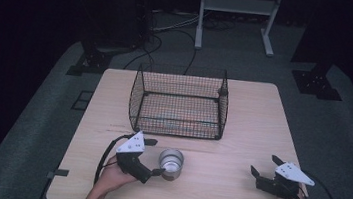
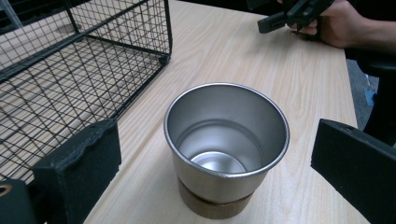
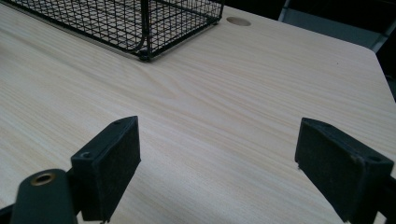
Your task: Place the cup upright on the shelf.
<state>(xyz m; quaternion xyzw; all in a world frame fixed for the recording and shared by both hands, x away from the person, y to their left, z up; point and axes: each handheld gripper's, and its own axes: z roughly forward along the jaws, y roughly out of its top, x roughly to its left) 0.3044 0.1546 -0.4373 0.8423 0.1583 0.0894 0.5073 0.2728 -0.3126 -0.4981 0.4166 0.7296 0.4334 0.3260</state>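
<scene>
Two grippers: both rested low over the pale wooden table (image 1: pixel 243 112).
Left gripper (image 2: pixel 212 158): jaws apart, flanking the upright steel cup with a cork base (image 2: pixel 226 149).
Black wire basket (image 1: pixel 179 102): just behind the cup.
Right gripper (image 3: pixel 231 168): jaws apart, holding nothing.

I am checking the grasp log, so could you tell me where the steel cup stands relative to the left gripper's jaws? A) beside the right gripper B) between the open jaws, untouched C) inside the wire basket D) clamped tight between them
B: the steel cup stands upright on the table between the left gripper's open jaws, with gaps on both sides.
</scene>
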